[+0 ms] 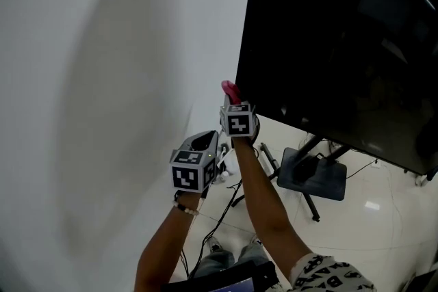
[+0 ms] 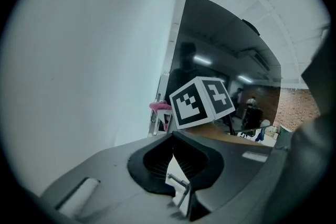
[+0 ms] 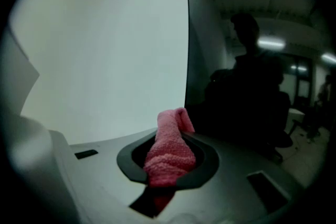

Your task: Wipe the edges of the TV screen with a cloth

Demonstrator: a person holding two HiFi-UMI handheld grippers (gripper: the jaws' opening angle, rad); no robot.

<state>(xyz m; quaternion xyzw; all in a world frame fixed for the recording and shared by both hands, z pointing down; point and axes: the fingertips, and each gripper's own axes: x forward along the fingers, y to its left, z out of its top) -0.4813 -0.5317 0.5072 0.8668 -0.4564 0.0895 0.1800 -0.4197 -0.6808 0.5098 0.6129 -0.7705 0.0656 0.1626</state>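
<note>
Letters "BAB" on patterned garment

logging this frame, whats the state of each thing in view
TV, dark, off, upright on stand
cloth, bunched, clamped, tip at TV's corner
right gripper, shut on cloth
left gripper, shut, empty, held lower

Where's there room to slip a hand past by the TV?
Free: bare white wall left of the TV, above the pink cloth. Crowded: the TV's lower corner, with the right hand-held gripper and left hand-held gripper, and cables by the stand.
</note>
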